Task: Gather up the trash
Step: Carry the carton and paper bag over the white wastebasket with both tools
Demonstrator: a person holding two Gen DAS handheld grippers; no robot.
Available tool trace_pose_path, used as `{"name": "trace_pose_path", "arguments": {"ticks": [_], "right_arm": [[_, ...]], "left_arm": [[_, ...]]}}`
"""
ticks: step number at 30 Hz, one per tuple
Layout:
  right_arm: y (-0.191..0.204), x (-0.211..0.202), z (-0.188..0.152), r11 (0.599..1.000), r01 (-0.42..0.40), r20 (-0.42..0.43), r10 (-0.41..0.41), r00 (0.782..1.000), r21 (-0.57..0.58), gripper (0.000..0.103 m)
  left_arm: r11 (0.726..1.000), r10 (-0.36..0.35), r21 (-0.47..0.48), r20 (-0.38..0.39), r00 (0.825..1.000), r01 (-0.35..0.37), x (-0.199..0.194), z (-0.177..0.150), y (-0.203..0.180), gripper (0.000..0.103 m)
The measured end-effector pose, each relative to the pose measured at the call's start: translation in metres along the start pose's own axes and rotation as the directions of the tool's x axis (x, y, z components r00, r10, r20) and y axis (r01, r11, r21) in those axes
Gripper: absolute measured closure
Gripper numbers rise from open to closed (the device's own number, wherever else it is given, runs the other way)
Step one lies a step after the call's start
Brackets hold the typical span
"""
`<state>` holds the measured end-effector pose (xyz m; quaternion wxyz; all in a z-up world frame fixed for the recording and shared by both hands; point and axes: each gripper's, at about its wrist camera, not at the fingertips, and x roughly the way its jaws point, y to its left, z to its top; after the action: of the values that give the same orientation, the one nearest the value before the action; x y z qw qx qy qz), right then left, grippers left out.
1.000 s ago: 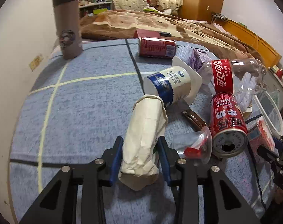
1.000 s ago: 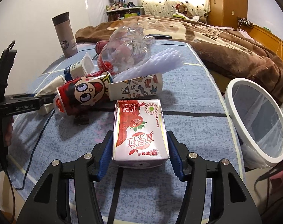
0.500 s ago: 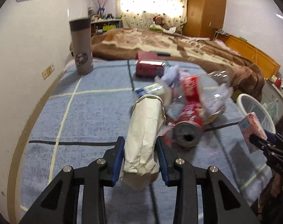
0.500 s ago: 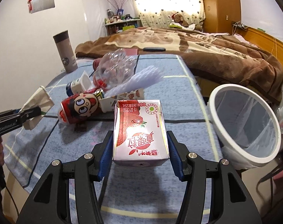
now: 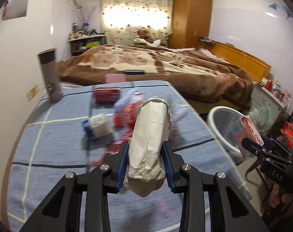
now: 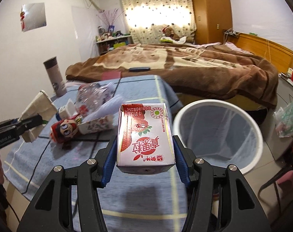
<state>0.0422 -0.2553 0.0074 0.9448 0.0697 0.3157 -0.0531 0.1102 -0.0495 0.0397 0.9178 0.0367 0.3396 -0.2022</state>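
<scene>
Both grippers are lifting off the table toward the bin point(image 6: 218, 104); the left gripper point(image 5: 145, 166) is clenching a paper bag point(image 5: 150, 135); the right gripper point(image 6: 144, 158) is grasping 1 carton point(image 6: 144, 135), now beside the bin; drops look next.

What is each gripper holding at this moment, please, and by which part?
The left gripper pinches the crumpled paper bag near its lower end; the right gripper clamps the milk carton across its side faces.

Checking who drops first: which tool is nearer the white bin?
The right tool, holding the milk carton, is beside the white bin rim. The left tool, holding the paper bag, is over the table, farther away.
</scene>
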Motion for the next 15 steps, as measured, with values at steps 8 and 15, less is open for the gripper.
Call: {"name": "trace_pose_path", "arguments": {"ticks": [8, 15], "right_arm": [[-0.038, -0.007, 0.006, 0.996, 0.075, 0.036, -0.077, 0.996, 0.037, 0.047], [-0.076, -0.006, 0.012, 0.986, 0.147, 0.034, -0.150, 0.988, 0.081, 0.047]], "left_arm": [[0.993, -0.087, 0.082, -0.008, 0.996, 0.088, 0.021, 0.014, -0.066, 0.067], [0.976, -0.182, 0.116, -0.037, 0.983, 0.185, 0.044, 0.024, -0.118, 0.066]]}}
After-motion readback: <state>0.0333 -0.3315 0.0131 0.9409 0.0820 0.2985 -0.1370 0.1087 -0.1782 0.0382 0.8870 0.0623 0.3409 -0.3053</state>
